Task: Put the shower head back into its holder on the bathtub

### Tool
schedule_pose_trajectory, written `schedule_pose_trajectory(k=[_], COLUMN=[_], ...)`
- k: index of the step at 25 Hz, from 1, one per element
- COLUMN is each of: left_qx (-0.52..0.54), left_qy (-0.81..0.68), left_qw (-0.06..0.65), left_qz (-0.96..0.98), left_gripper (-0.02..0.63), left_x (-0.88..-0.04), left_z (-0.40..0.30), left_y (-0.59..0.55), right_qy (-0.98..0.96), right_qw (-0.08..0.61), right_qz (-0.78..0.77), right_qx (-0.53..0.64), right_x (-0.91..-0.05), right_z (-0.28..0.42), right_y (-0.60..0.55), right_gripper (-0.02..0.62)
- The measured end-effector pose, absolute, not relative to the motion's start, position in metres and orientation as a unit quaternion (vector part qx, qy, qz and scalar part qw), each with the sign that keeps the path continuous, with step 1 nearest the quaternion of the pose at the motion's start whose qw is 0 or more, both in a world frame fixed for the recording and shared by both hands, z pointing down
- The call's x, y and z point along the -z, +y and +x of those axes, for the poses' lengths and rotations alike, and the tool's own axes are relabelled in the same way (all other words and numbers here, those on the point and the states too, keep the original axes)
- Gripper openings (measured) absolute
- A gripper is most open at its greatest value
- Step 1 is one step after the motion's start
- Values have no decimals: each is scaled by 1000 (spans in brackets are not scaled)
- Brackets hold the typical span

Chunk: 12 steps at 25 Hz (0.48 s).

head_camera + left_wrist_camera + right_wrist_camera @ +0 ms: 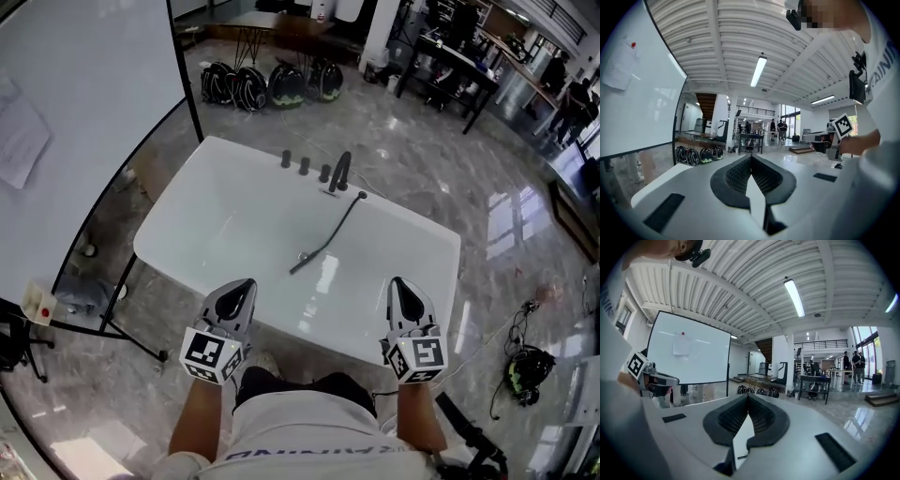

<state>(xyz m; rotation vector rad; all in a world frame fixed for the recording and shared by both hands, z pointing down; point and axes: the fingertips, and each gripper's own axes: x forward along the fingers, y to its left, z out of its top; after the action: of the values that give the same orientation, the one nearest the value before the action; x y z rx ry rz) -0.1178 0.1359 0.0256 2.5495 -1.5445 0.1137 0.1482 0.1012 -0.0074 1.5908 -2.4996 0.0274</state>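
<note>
Fingers [733,176] of my left gripper [241,285] are pressed together with nothing between them. The right gripper [402,282] is the same: its pads [764,418] meet and it is empty. Both hang just at my side of the bathtub [216,216], over its near rim.

The shower head [305,260] lies on the tub floor ahead of both fingertips, roughly midway between the two grippers and a little nearer the left one. Its dark hose [347,217] runs away from me to the far rim, ahead of the right fingers.

I judge that the step in hand is the reach, so I would spread one pair of jaws before going down, not at the last instant. I'd come at the handle across its narrow side and take it near the middle, since a slim wand will probably swing if pinched at one end. Then I'd lift it clear of the floor and let the hose trail without kinking.

The tub holds only the shower head and its hose, and I see no water in it. The row of dark faucet fittings [323,172] stands farthest ahead, on the far rim. I cannot tell which of them is the holder.
</note>
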Motion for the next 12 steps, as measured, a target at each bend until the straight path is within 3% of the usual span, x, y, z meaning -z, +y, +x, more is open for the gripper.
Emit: schedule_pose_trajectory(k=[7, 12], left_qx=[-51, -51], left_qy=[-474, -438], left_qw=[125, 138], left_qz=[870, 887], left_gripper=[18, 18], left_x=[-58, -62], left_z=[-135, -101], left_y=[71, 49], right_qy=[-815, -795], right_qw=[137, 140], right_qz=[563, 590], right_qx=[-6, -20], right_x=[4, -3], right_z=[132, 157], right_y=[72, 74], right_gripper=[12, 12])
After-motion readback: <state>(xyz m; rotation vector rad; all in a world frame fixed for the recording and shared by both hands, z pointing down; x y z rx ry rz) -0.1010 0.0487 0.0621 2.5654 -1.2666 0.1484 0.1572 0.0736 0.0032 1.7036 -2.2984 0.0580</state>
